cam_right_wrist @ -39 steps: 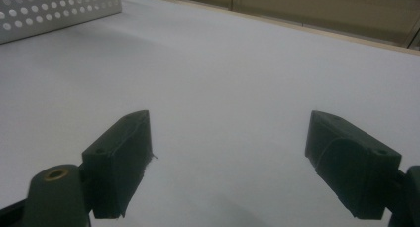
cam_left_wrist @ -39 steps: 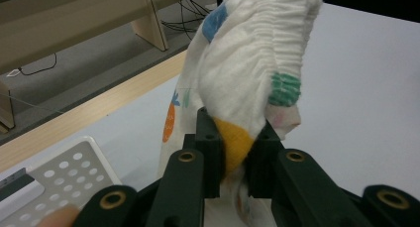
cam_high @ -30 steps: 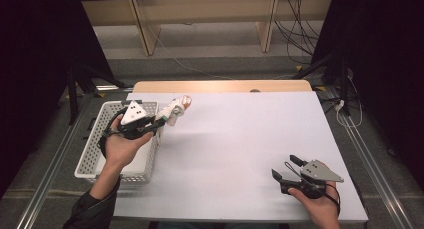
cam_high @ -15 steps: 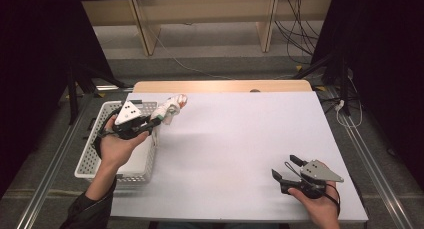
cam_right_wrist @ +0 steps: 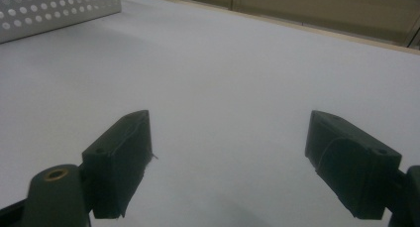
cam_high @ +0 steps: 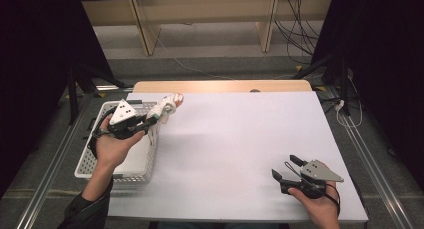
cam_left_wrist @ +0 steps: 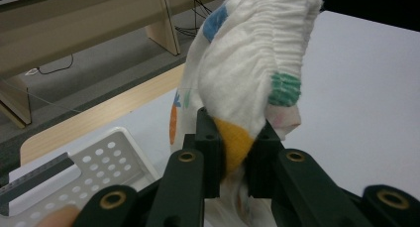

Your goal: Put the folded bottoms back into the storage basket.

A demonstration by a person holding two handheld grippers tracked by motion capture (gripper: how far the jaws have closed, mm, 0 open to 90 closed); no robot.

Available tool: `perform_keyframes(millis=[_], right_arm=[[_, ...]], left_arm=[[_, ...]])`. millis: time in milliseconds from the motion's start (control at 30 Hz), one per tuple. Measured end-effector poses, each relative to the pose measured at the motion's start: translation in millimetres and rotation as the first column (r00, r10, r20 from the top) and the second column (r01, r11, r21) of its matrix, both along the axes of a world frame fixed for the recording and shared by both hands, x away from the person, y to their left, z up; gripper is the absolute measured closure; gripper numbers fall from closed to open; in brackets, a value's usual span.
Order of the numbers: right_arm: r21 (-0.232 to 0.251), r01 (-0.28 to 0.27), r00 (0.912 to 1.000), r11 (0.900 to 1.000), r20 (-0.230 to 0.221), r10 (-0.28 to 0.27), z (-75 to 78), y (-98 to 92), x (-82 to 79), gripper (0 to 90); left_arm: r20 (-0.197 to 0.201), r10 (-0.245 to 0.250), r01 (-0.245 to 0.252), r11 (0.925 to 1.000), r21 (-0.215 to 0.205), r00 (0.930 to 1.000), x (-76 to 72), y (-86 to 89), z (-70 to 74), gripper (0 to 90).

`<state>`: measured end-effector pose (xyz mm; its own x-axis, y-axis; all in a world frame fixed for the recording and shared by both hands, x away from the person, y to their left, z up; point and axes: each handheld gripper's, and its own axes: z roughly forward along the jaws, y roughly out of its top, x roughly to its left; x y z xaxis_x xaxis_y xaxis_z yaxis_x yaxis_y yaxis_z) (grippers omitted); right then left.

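A white cloth (cam_left_wrist: pixel 247 63) with blue, green and orange patches is pinched between the jaws of my left gripper (cam_left_wrist: pixel 236 142). In the high view that left gripper (cam_high: pixel 156 118) holds the cloth (cam_high: pixel 167 104) up over the right rim of a white perforated basket (cam_high: pixel 90 161) at the table's left. The cloth bunches above the jaws and a little hangs below them. My right gripper (cam_high: pixel 286 170) rests near the table's front right corner, jaws wide apart with nothing between them. In its own view the right gripper (cam_right_wrist: pixel 228 162) faces bare white tabletop (cam_right_wrist: pixel 223 73).
The basket (cam_right_wrist: pixel 59 9) stands along the left edge of the white table (cam_high: pixel 240 134). A wooden strip (cam_high: pixel 220 86) runs along the table's far edge. Shelving and cables (cam_high: pixel 295 34) lie on the floor beyond.
My left gripper has drifted a little left and back with the cloth, staying over the basket's right rim. The right gripper has not moved.
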<state>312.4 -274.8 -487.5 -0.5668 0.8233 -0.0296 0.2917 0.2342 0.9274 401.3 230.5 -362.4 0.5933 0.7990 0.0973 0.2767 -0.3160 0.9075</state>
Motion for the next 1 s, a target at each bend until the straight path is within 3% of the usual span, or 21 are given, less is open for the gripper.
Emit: perform_keyframes(millis=[1000], right_arm=[[0.007,0.001,1.0000,1.000,0.002,-0.001,-0.6,0.2,0.5,18.9]], left_arm=[[0.012,0.045,-0.044,0.9989,-0.015,0.9989,-3.2,21.5,5.4,79.1]])
